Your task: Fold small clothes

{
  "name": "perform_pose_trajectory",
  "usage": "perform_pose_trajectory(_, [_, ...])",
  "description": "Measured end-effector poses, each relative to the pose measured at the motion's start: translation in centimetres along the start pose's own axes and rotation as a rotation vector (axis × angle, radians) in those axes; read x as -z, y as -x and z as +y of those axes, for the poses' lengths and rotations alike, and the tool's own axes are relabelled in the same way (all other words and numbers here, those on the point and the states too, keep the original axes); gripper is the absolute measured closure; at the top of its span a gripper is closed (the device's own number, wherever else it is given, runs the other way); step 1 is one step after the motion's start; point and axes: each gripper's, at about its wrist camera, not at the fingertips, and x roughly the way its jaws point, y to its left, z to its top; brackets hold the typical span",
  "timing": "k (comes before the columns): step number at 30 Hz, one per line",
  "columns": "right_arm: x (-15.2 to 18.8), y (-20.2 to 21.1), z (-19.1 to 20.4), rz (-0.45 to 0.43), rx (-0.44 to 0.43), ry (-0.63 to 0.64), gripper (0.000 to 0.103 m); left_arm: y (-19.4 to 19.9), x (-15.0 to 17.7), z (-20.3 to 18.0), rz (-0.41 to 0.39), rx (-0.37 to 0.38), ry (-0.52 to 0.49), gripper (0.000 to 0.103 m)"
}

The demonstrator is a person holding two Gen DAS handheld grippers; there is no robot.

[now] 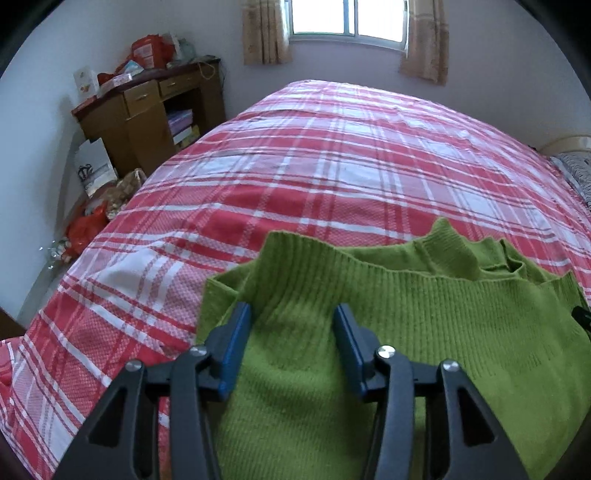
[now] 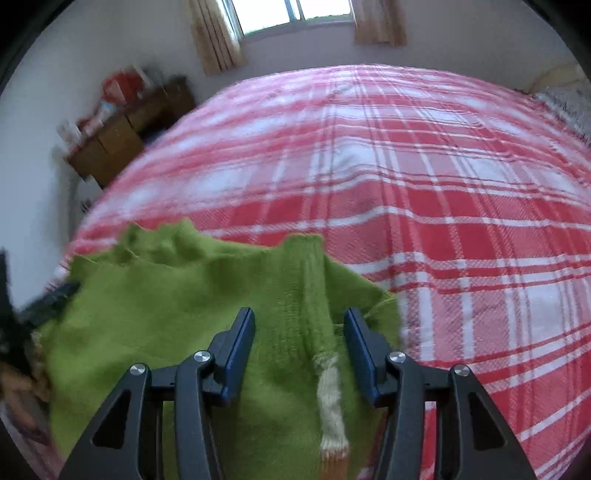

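Blurring right view (image 2: 122,122); sweater (image 1: 424,332) cropped

I see a bed spread with a red, pink and white plaid cover (image 1: 332,166) filling most of both views. Beyond its far edge is a pale wall with a bright window (image 1: 349,18) flanked by 2 tan curtains (image 1: 264,31). In the left corner I make out a brown wooden desk (image 1: 147,110) with drawers, its top piled with red bags and boxes (image 1: 147,51). A white paper bag (image 1: 94,166) leans by it, and red plastic bags (image 1: 86,229) lie on the floor. A patterned pillow (image 1: 576,173) shows at the right edge.
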Motion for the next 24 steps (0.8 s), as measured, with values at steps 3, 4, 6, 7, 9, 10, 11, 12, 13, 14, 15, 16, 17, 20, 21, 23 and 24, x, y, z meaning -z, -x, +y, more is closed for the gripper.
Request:
perform_pose_trajectory(3, [0.2, 0.3, 0.0, -0.006, 0.018, -0.003, 0.051, 0.1, 0.2, 0.0, -0.001, 0.004, -0.004, 0.049])
perform_pose_trajectory(4, [0.1, 0.5, -0.2, -0.014, 0.015, -0.011, 0.051, 0.1, 0.3, -0.1, -0.003, 0.006, -0.007, 0.046])
perform_pose_trajectory(6, [0.3, 0.7, -1.0, -0.021, -0.002, -0.044, 0.051, 0.3, 0.5, -0.3, -0.003, 0.027, -0.018, 0.036])
perform_pose_trajectory(7, [0.3, 0.6, -1.3, -0.015, -0.014, -0.054, 0.051, 0.3, 0.5, -0.4, -0.003, 0.039, -0.027, 0.031])
perform_pose_trajectory(9, [0.3, 0.4, -1.2, -0.003, -0.037, -0.033, 0.051, 0.3, 0.5, -0.7, -0.002, 0.033, -0.039, 0.03])
perform_pose_trajectory(10, [0.2, 0.4, -0.8, -0.001, -0.044, -0.005, 0.054, 0.3, 0.5, -0.8, -0.002, 0.032, -0.039, 0.03])
perform_pose_trajectory(11, [0.3, 0.3, -0.3, 0.004, -0.05, 0.029, 0.075, 0.3, 0.5, -0.7, -0.002, 0.033, -0.037, 0.03])
perform_pose_trajectory(12, [0.3, 0.2, 0.4, 0.007, -0.021, 0.068, 0.079, 0.3, 0.5, -0.7, -0.004, 0.038, -0.032, 0.03])
perform_pose_trajectory(13, [0.3, 0.3, 0.7, 0.005, -0.009, 0.078, 0.081, 0.3, 0.5, -0.6, -0.006, 0.041, -0.028, 0.03])
perform_pose_trajectory(14, [0.3, 0.5, 0.9, 0.0, 0.002, 0.083, 0.087, 0.4, 0.5, -0.5, -0.007, 0.044, -0.024, 0.03])
perform_pose_trajectory(15, [0.3, 0.9, 0.9, -0.019, 0.011, 0.075, 0.093, 0.4, 0.5, -0.4, -0.011, 0.047, -0.015, 0.03])
perform_pose_trajectory(16, [0.4, 1.5, 0.7, -0.046, 0.023, 0.06, 0.094, 0.5, 0.5, -0.2, -0.016, 0.052, -0.006, 0.03])
perform_pose_trajectory(17, [0.4, 2.1, 0.4, -0.081, 0.047, 0.044, 0.096, 0.6, 0.5, 0.2, -0.024, 0.064, 0.014, 0.03])
perform_pose_trajectory(20, [0.9, 2.9, -0.4, -0.127, 0.137, 0.006, 0.096, 0.8, 0.6, 1.4, -0.033, 0.115, 0.075, 0.03])
perform_pose_trajectory(21, [1.1, 1.9, -0.7, -0.085, 0.164, -0.004, 0.096, 0.6, 0.5, 1.5, -0.024, 0.121, 0.085, 0.03])
perform_pose_trajectory(23, [1.0, 1.1, -1.3, -0.064, 0.227, -0.025, 0.097, 0.0, 0.1, 1.0, 0.004, 0.091, 0.063, 0.03])
perform_pose_trajectory(24, [0.7, 1.0, -1.8, -0.065, 0.239, -0.042, 0.097, -0.5, -0.4, 0.2, 0.025, 0.055, 0.024, 0.025])
